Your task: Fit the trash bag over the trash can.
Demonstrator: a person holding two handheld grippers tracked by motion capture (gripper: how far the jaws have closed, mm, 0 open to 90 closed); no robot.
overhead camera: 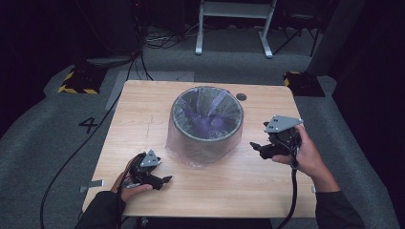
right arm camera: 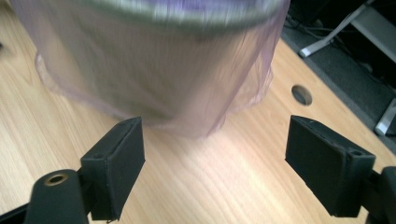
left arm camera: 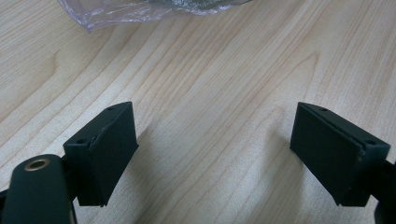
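From the high view, one bin [overhead camera: 207, 120] stands mid-tabletop [overhead camera: 143, 114] with one thin bag [overhead camera: 191, 151] lining it, the skirt draped down outside, so I judge the lining mostly done and only tidying left. Along my left gripper [left arm camera: 212, 154], my jaws are spread over bare wood, the bag's hem ahead. Along my right gripper [right arm camera: 215, 163], the jaws gape empty, near the bin.

Round grey bin [overhead camera: 207, 125] upright at desk [overhead camera: 143, 124] centre, lined with clear purplish plastic bag [overhead camera: 191, 152] draped over rim, skirt pooling around base
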